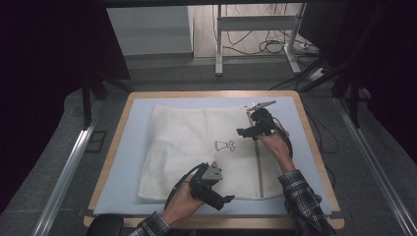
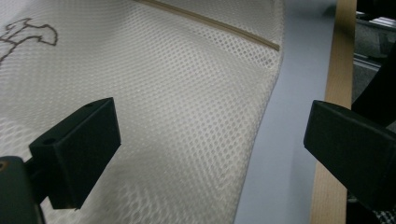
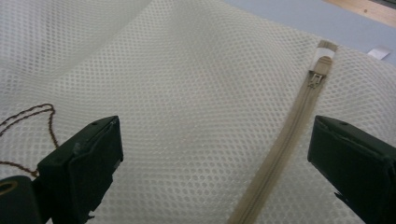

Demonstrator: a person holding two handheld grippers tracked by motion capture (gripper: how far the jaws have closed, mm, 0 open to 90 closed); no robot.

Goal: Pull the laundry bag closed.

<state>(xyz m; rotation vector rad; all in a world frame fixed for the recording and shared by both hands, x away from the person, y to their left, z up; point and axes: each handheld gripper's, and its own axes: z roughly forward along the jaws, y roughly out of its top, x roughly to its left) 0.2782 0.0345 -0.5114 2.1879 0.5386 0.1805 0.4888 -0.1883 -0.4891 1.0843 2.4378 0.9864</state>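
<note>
Mesh bag (image 1: 196,147): lay folded flat on mat (image 1: 133,147), zipper (image 1: 257,162) closed; left gripper (image 1: 222,201) and right gripper (image 1: 244,132) released above it; further folding possibly left.

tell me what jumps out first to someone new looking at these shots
A big cream mesh laundry bag lies flat across the pale blue mat on the table, with a beige zipper running along its right side and a small dark outline print at its middle. Over it hover the left gripper at the near edge and the right gripper by the zipper, both open and empty.
</note>
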